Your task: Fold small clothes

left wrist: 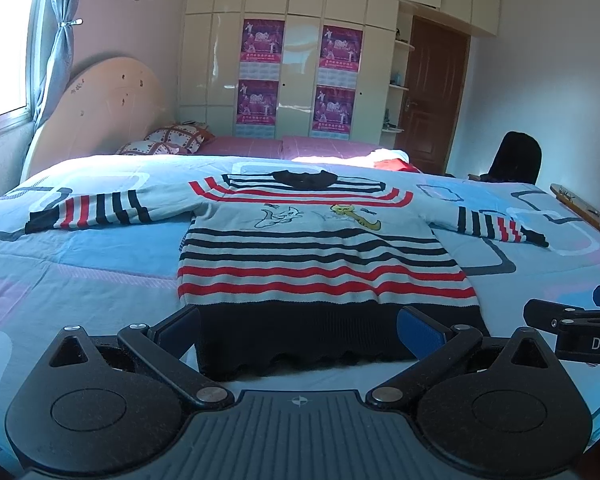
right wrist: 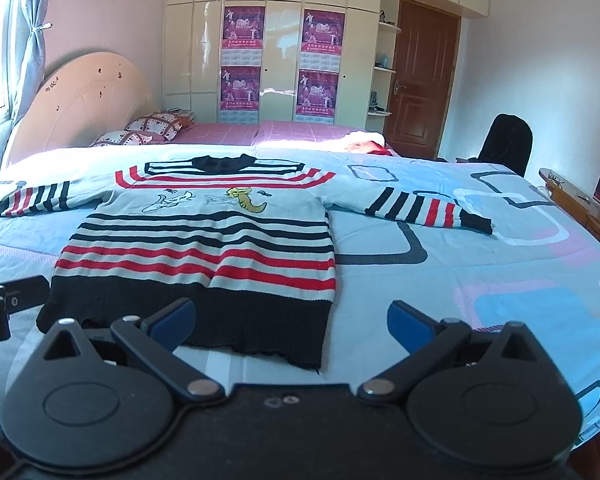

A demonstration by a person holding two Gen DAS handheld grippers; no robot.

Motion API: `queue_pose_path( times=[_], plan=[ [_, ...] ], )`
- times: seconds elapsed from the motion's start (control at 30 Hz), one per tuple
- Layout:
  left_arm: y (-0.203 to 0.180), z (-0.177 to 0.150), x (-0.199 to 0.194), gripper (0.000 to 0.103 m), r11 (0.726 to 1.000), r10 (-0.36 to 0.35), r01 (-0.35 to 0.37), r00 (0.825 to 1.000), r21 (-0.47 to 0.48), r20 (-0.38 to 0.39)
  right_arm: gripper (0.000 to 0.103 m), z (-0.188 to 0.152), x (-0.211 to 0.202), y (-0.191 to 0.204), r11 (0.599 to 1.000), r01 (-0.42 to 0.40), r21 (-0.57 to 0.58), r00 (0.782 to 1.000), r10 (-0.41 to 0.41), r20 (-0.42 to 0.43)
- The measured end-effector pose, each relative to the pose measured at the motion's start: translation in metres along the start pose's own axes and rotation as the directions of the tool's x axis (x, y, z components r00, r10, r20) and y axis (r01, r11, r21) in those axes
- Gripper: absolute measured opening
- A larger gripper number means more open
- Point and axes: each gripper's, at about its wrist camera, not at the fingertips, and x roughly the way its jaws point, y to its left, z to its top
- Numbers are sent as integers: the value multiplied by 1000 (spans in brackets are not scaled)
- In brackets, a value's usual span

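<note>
Sweater [left wrist: 320, 248] lies flat, unfolded; I've grasped nothing. My left gripper [left wrist: 300, 328] and right gripper [right wrist: 292, 324] gape wide near its hem. Next, I'd pinch a sleeve.

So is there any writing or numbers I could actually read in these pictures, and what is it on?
"DAS": white letters on the right gripper, cut off by the left view's edge.
Posters on the wardrobe: print too small and blurred to read.
Sweater: cartoon figures only, no words.
Left gripper: a small round mark, no text.
</note>
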Motion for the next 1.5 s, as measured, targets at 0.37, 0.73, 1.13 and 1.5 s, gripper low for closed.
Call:
queue_pose_path(
  times=[0.37,0.73,1.13,1.5],
  plan=[
    [-1,0,-3,103,1000,9,-9,1000,-1,1,103,1,-1,0,1000,-4,-3,1000,4,1],
    [-1,-1,-5,103,1000,11,-11,1000,0,4,103,1,-1,0,1000,-3,-2,1000,3,4],
    [1,-1,-5,103,1000,5,-5,1000,-2,3,103,0,-2,0,1000,-4,-2,1000,4,4],
    [1,-2,-3,103,1000,9,-9,1000,-5,0,103,0,-3,1,1000,-6,-3,1000,6,5]
  ],
)
